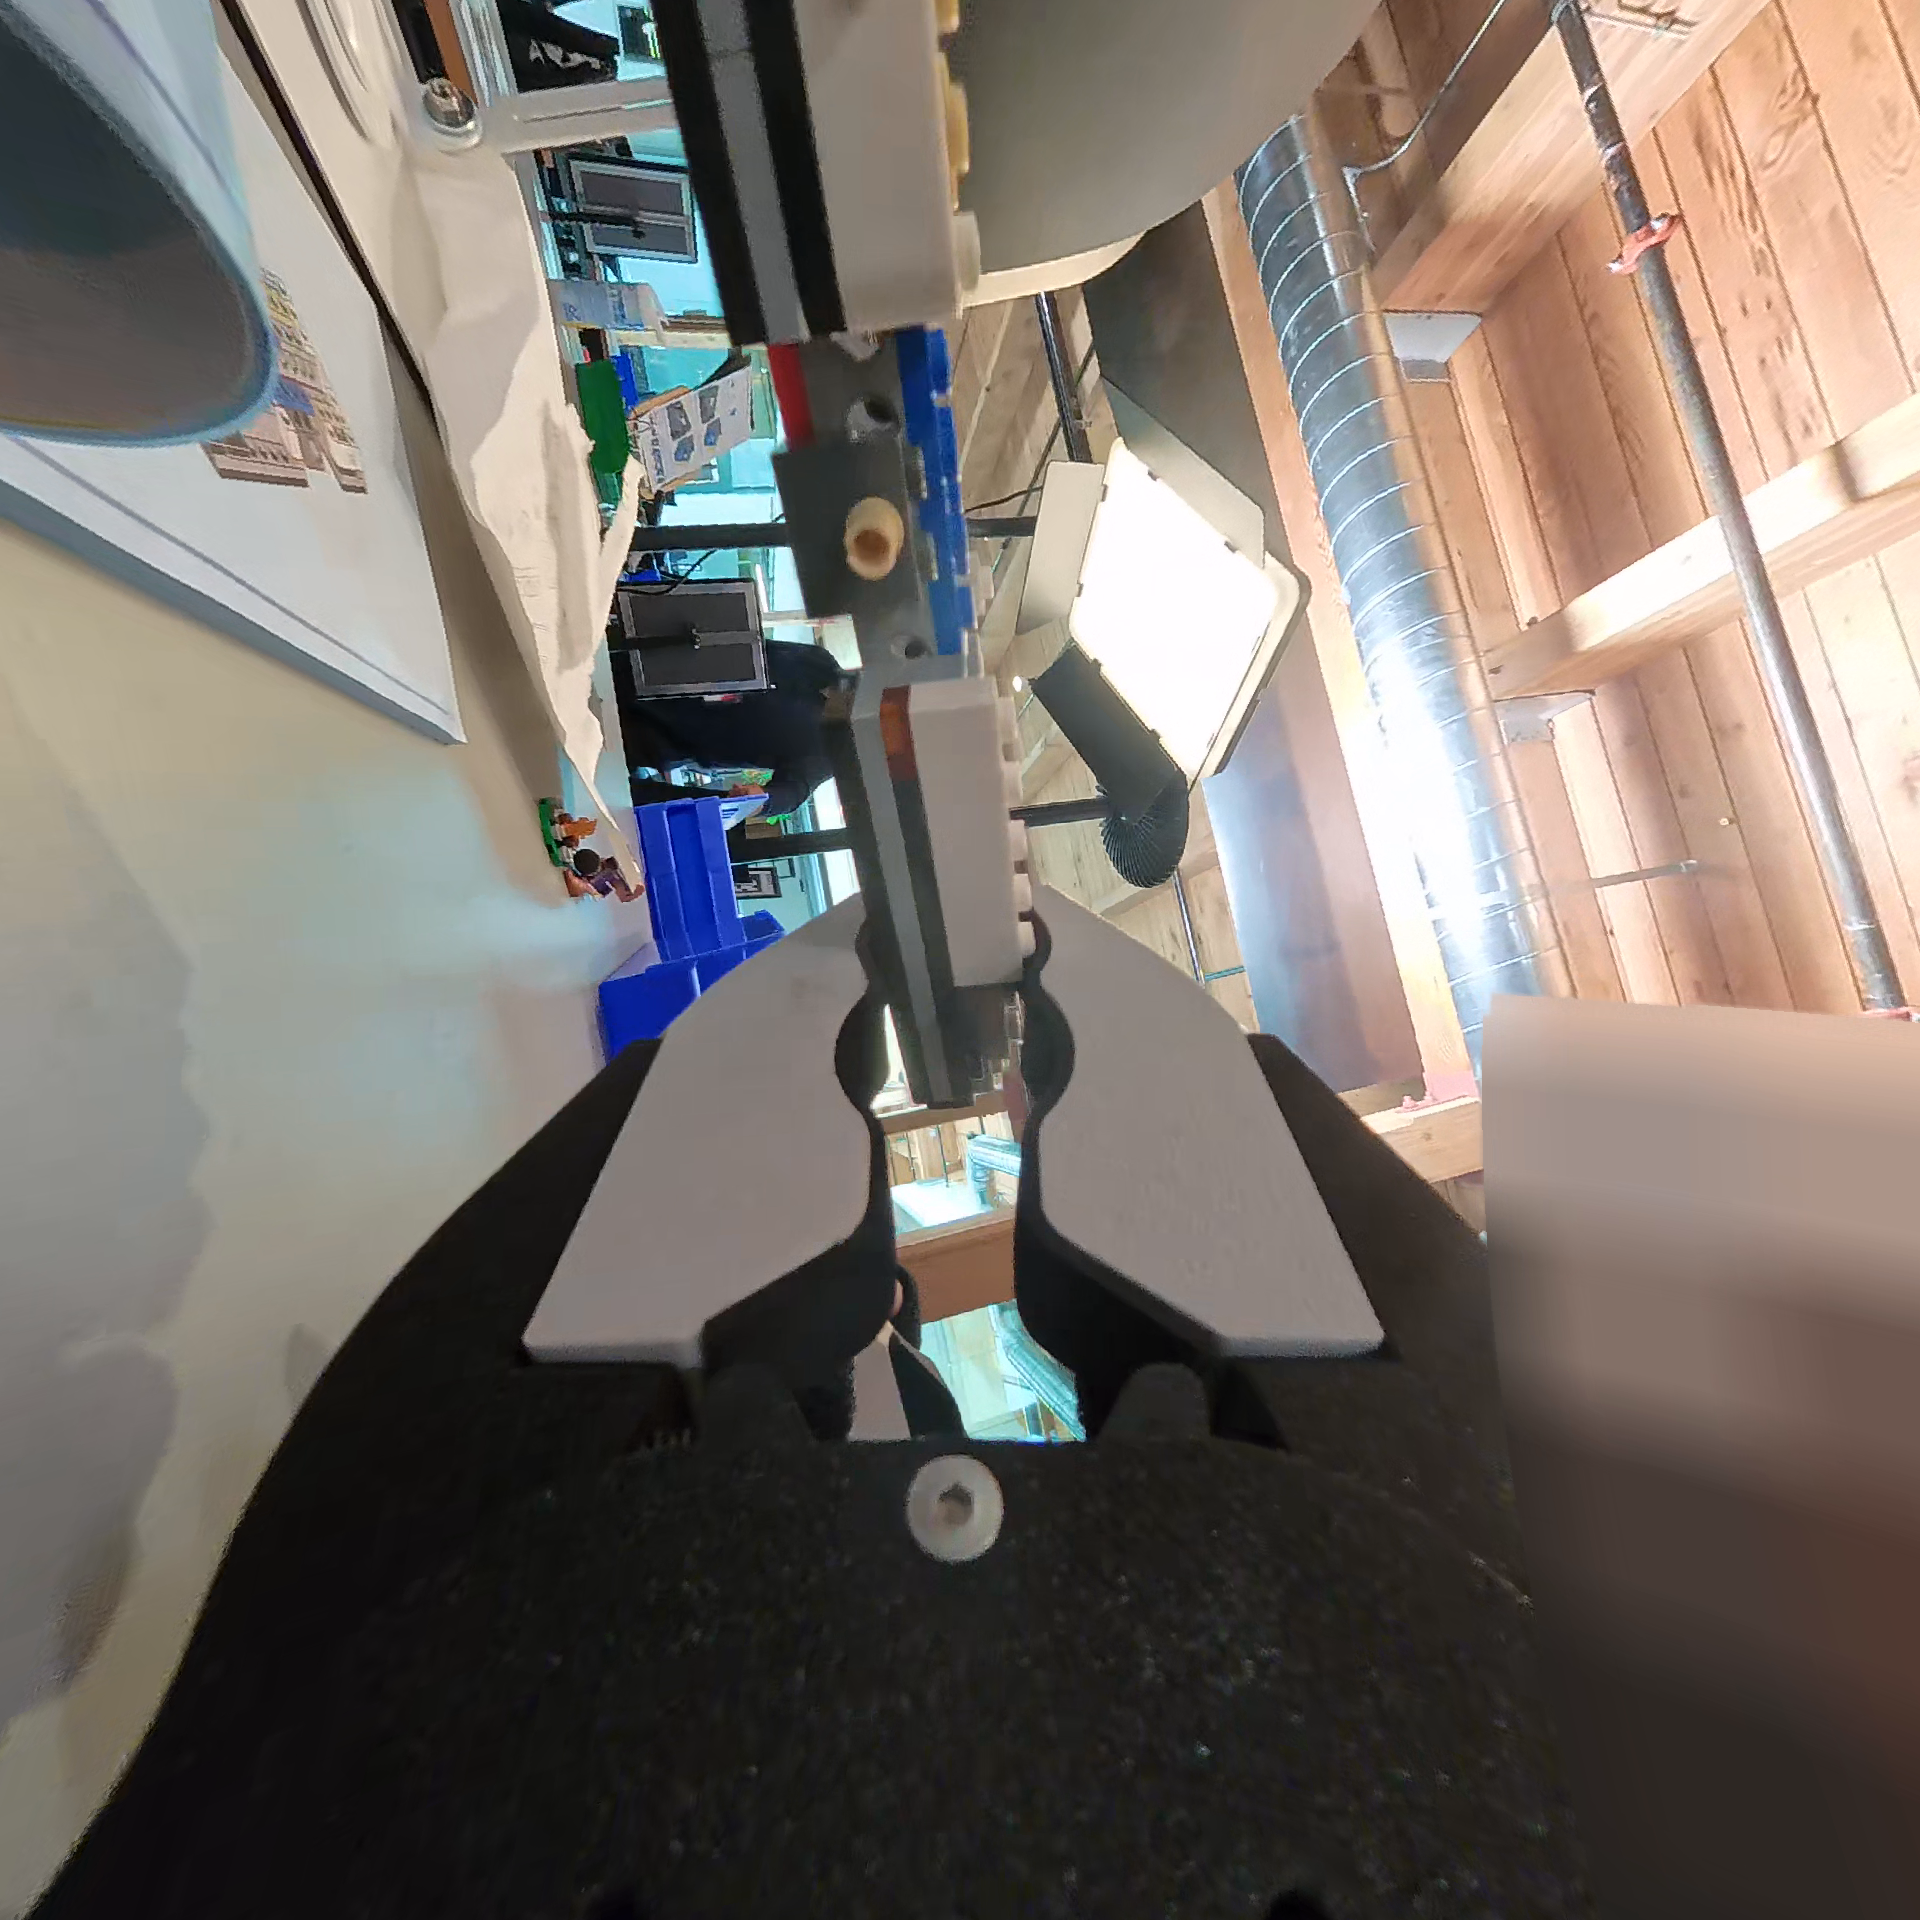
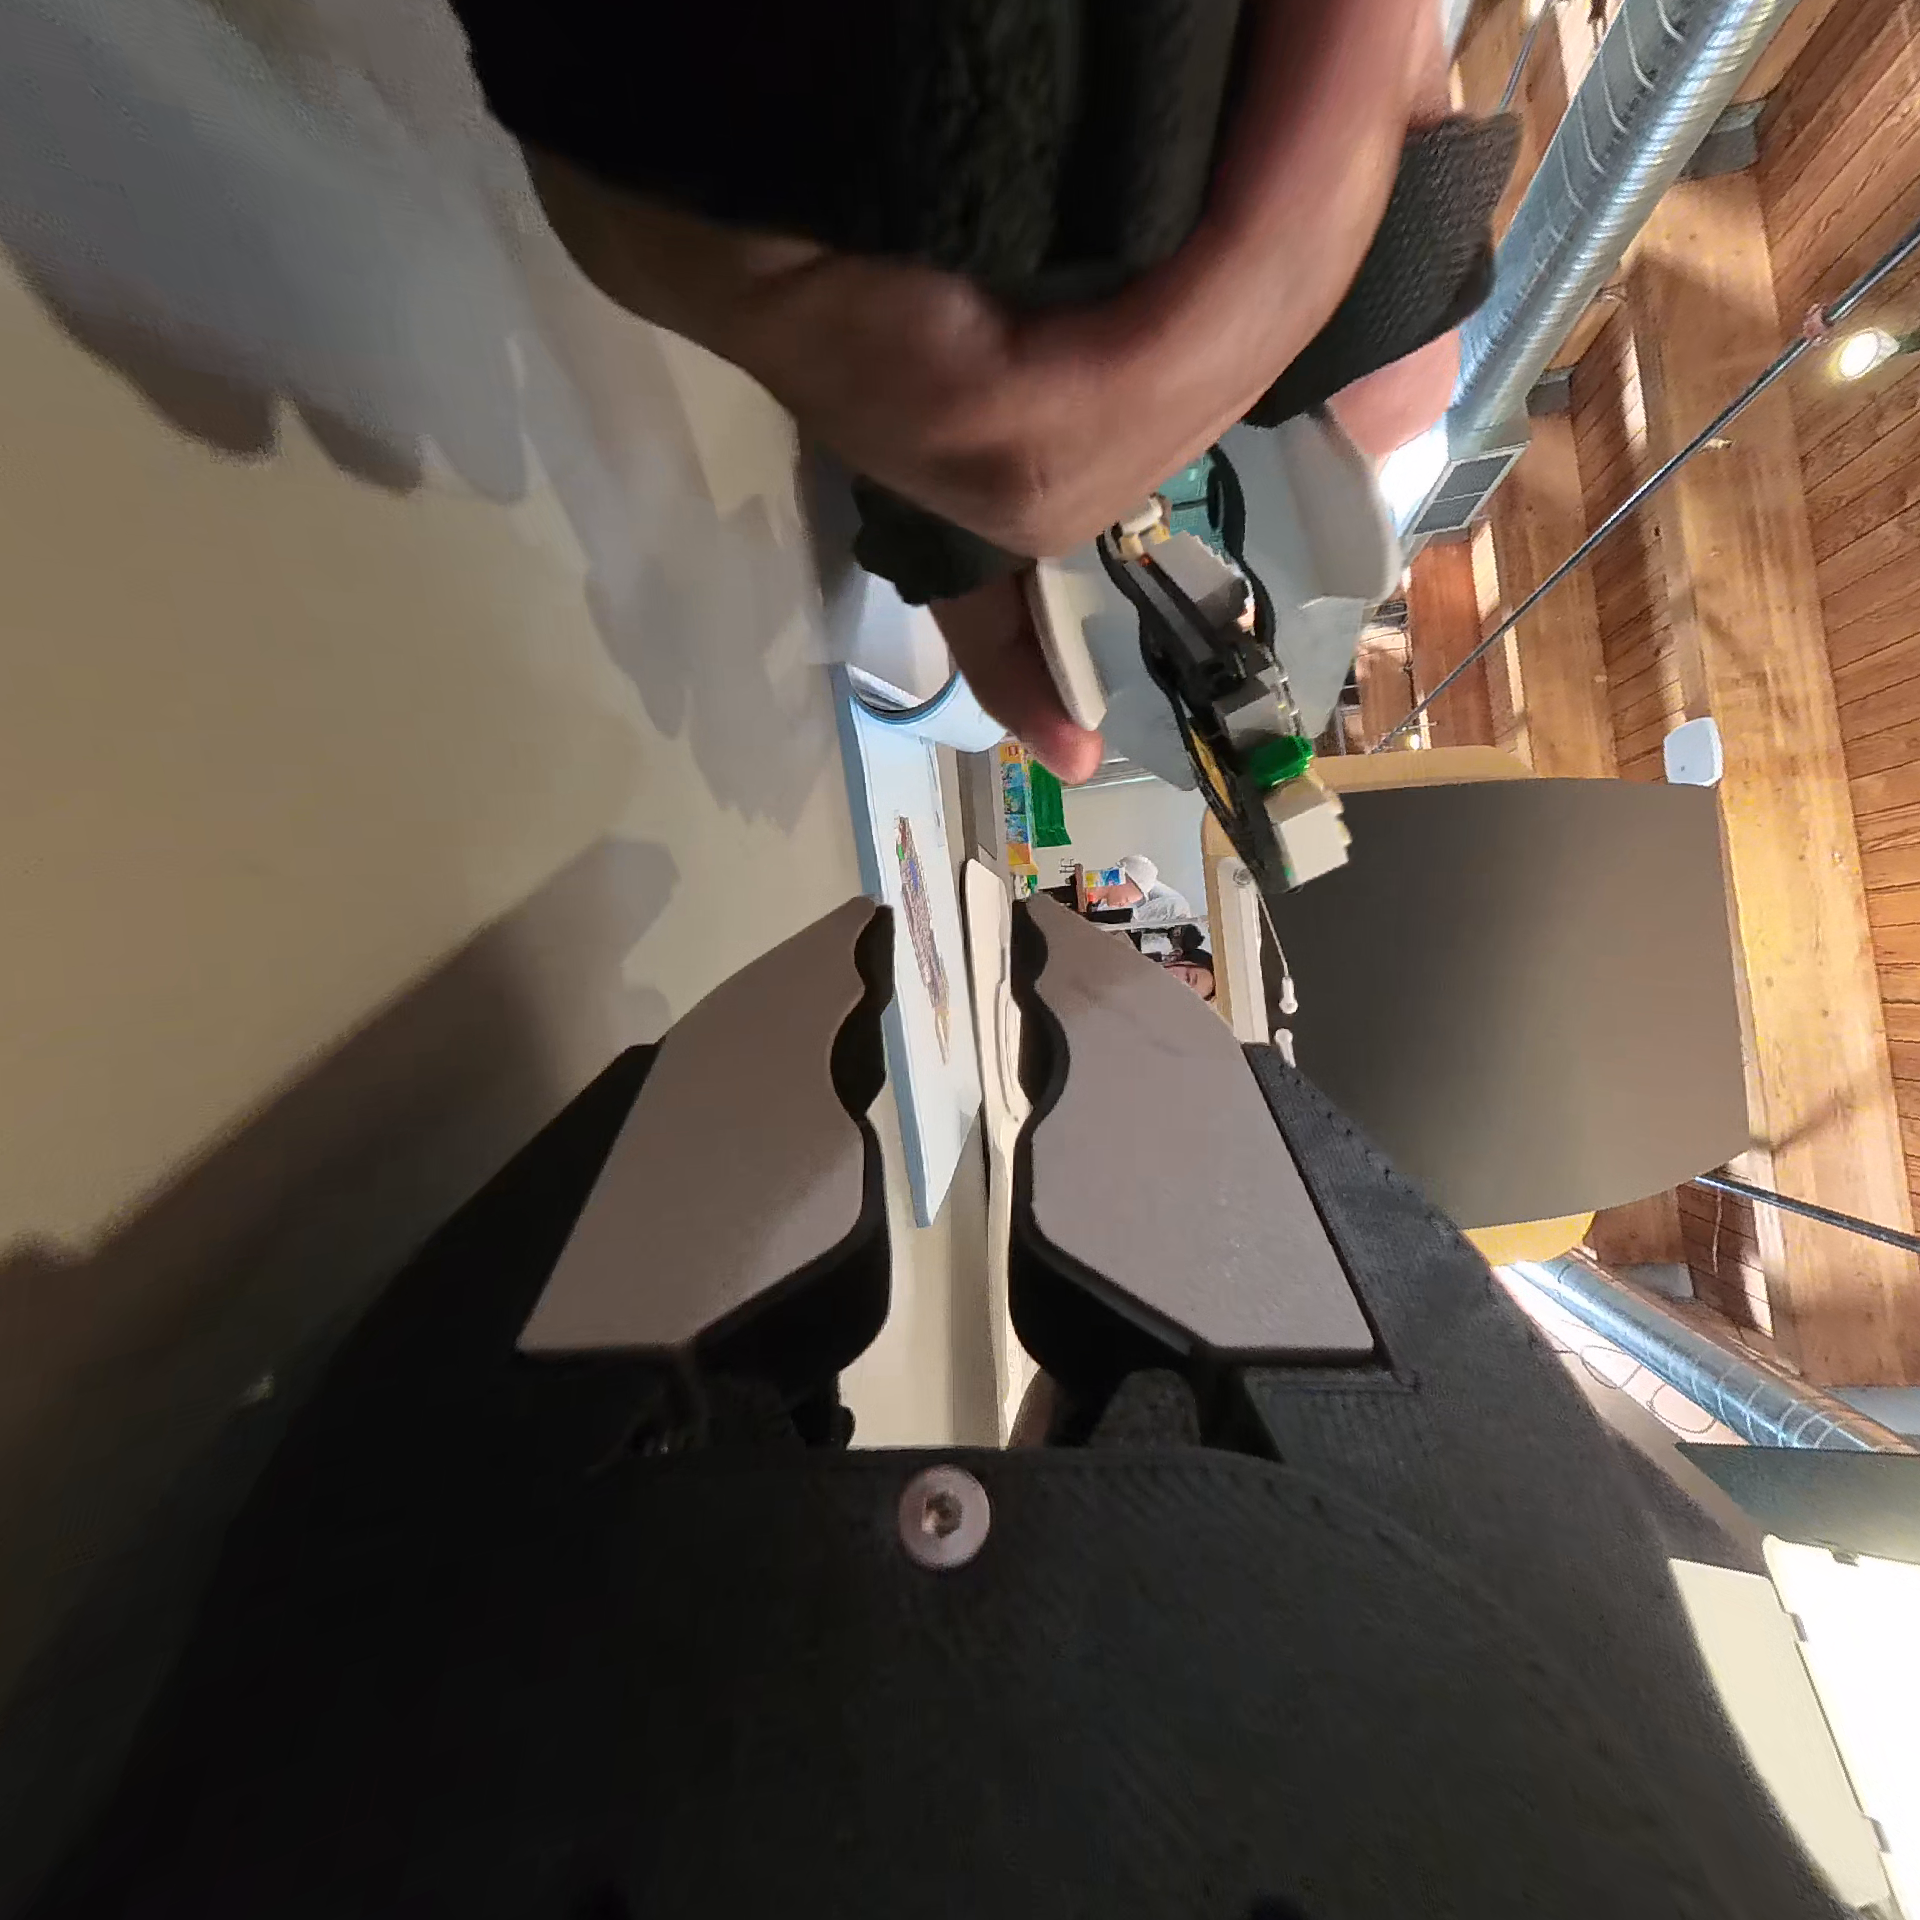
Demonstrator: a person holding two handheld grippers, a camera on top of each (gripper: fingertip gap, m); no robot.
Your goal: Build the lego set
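Observation:
My left gripper (image 1: 951,935) is shut on one end of a long toy-brick assembly (image 1: 966,821) of grey, black, white and blue bricks. The assembly runs away from the fingers to the top of the left wrist view. It is held in the air beside the pale table (image 1: 208,1039). The right wrist view shows the same assembly (image 2: 1236,675), with a green brick and a pale end brick, in the left gripper under a person's hand (image 2: 997,395). My right gripper (image 2: 951,914) is open with nothing between its fingers. It is below and apart from the assembly.
An open instruction booklet (image 1: 260,499) lies on the table, with a rolled page (image 1: 114,208) near it. Blue bins (image 1: 686,894) and small toy figures (image 1: 582,852) stand farther along. A lit lamp panel (image 1: 1174,613) and a dark panel (image 2: 1507,987) are on the right.

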